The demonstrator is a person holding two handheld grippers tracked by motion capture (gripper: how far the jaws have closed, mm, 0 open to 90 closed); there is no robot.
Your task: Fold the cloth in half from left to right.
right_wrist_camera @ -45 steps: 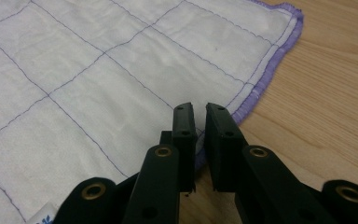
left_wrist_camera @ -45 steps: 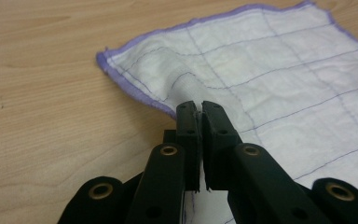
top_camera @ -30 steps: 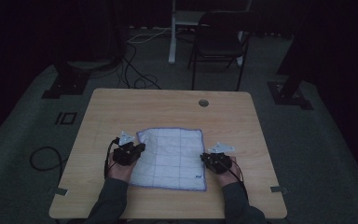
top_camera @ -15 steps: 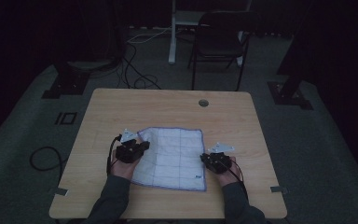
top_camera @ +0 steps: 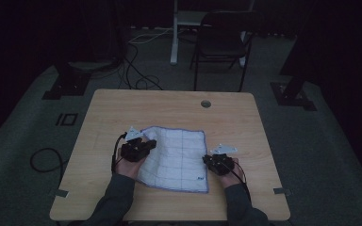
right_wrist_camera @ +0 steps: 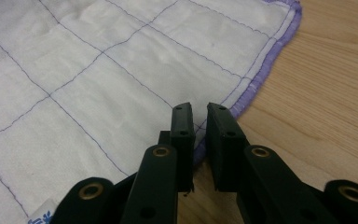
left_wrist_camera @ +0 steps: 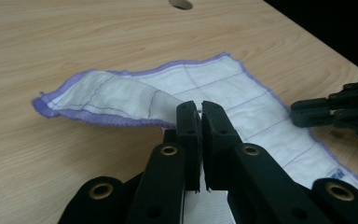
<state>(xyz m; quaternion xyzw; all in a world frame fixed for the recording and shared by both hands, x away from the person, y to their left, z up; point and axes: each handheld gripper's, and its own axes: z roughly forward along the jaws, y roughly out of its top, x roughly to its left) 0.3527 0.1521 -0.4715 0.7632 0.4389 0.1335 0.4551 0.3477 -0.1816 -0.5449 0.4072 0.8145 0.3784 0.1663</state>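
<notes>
Your left claw pinches the left edge of the white, purple-hemmed grid-lined cloth, lifting it into a fold above the light wooden tabletop. Your right claw sits at the cloth's right hem, jaws nearly together with a narrow gap. The cloth lies toward the tabletop's near edge, centred.

High view overlooks the table; gripper views share the cloth close-up.

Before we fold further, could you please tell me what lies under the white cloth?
The cloth lies on the wooden table. Where the left hand-held gripper lifts its edge, only bare wood shows beneath; anything under the flat part is covered.
</notes>
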